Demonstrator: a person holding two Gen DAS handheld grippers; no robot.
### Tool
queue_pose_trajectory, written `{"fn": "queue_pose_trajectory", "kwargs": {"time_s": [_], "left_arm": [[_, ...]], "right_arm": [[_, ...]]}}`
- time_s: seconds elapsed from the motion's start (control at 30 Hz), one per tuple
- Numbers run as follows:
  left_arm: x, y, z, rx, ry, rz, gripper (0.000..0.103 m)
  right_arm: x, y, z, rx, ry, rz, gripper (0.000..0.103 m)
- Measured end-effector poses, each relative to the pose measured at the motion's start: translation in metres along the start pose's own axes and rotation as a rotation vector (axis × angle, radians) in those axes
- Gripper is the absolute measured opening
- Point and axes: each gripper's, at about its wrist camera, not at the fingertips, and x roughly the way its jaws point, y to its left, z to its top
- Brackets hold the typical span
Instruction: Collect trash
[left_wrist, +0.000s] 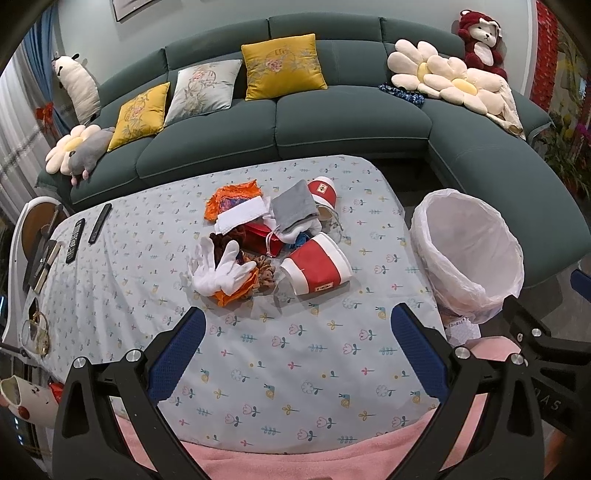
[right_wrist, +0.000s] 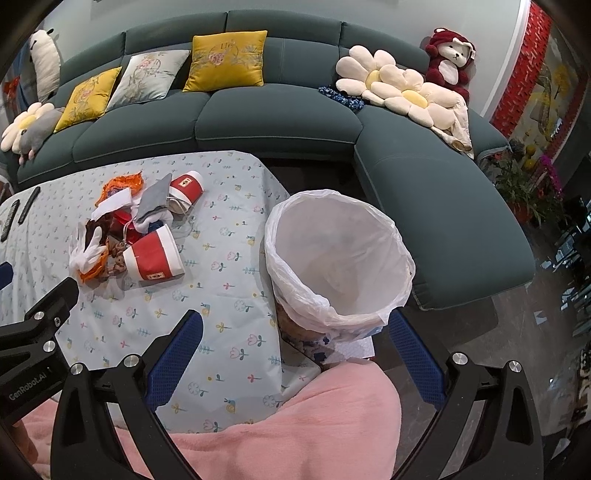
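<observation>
A pile of trash lies mid-table: a large red-and-white paper cup (left_wrist: 317, 266) (right_wrist: 153, 255) on its side, a smaller red cup (left_wrist: 323, 192) (right_wrist: 186, 185) behind it, a white glove (left_wrist: 221, 271) (right_wrist: 86, 253), an orange wrapper (left_wrist: 232, 197) (right_wrist: 123, 184), a grey cloth (left_wrist: 295, 203) (right_wrist: 155, 197) and a white tissue (left_wrist: 242, 216). A bin lined with a white bag (left_wrist: 467, 254) (right_wrist: 338, 258) stands off the table's right edge. My left gripper (left_wrist: 297, 350) hovers open over the near tablecloth, short of the pile. My right gripper (right_wrist: 295, 354) is open just before the bin.
The floral tablecloth (left_wrist: 295, 369) (right_wrist: 229, 266) covers the table; remotes (left_wrist: 86, 230) lie at its far left. A green sofa (left_wrist: 295, 122) (right_wrist: 280, 118) with cushions and plush toys curves behind and to the right. Pink fabric (left_wrist: 295, 461) (right_wrist: 295, 424) fills the near edge. Glasses (left_wrist: 35, 332) sit at the left.
</observation>
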Motion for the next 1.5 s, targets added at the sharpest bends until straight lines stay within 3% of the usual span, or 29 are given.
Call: {"fn": "queue_pose_trajectory", "kwargs": {"time_s": [0.77,1.07,1.33,1.5], "left_arm": [[0.000,0.005,-0.002,-0.010,-0.011,0.003,0.096],[-0.003,0.010,-0.001,-0.014,-0.035,-0.035,0.096],[0.011,0.037,0.002,-0.064,-0.036,-0.017,0.096],[0.034,0.071,0.005,-0.149,0.004,-0.018,0.096]], "right_arm": [[-0.007,-0.003,0.001,0.026,-0.036,-0.021,0.096],[-0.009,-0.004,0.003,0.067,-0.056,-0.009,0.096],[-0.002,0.012,0.009,0.045,-0.063,-0.009,0.096],[0.007,0.028,0.015,0.039,-0.053,0.024,0.096]]}}
